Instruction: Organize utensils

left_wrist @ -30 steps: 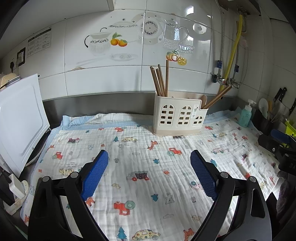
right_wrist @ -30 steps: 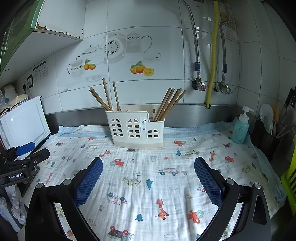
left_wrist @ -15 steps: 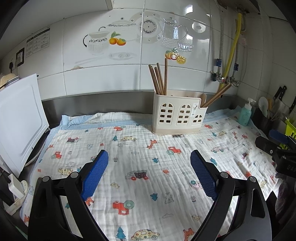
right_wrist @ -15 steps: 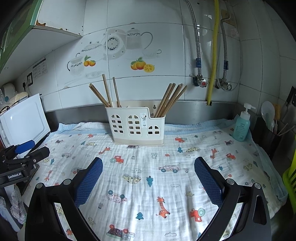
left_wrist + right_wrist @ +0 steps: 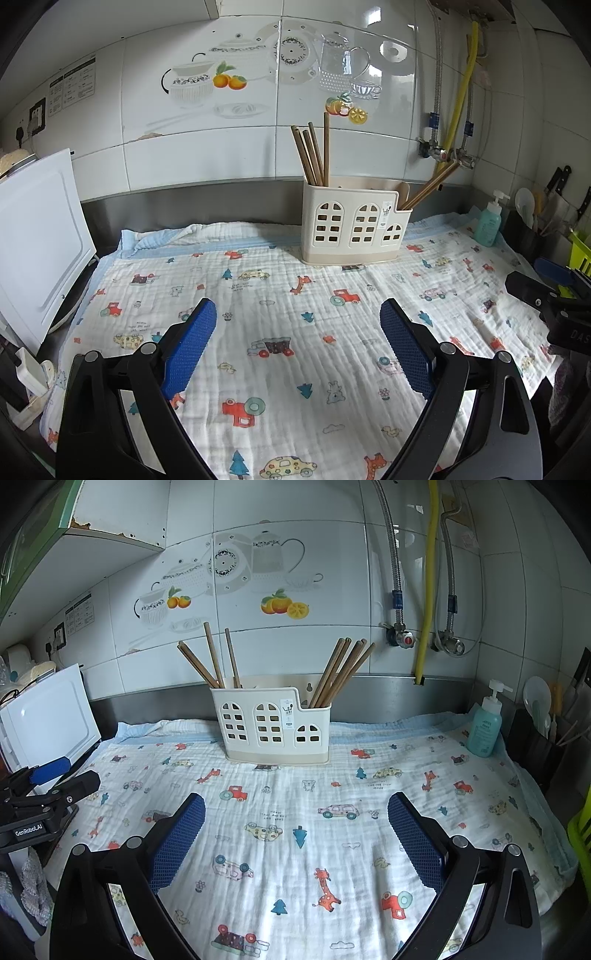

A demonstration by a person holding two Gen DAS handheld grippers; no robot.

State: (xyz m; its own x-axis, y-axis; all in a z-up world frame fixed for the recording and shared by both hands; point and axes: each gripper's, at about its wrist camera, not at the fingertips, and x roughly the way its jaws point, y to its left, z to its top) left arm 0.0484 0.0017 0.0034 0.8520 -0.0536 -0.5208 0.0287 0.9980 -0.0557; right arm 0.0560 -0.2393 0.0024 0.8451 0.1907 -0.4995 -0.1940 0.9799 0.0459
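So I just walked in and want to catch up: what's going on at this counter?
A person holds a pair of tongs in each hand, tidying utensils. Both the left tongs and the right tongs are open and empty, above the printed cloth. The chopsticks stand in two bunches in the white holder at the back: one bunch in its left end, the other in its right end. No loose utensil shows on the cloth, and neither pair of tongs touches the holder.
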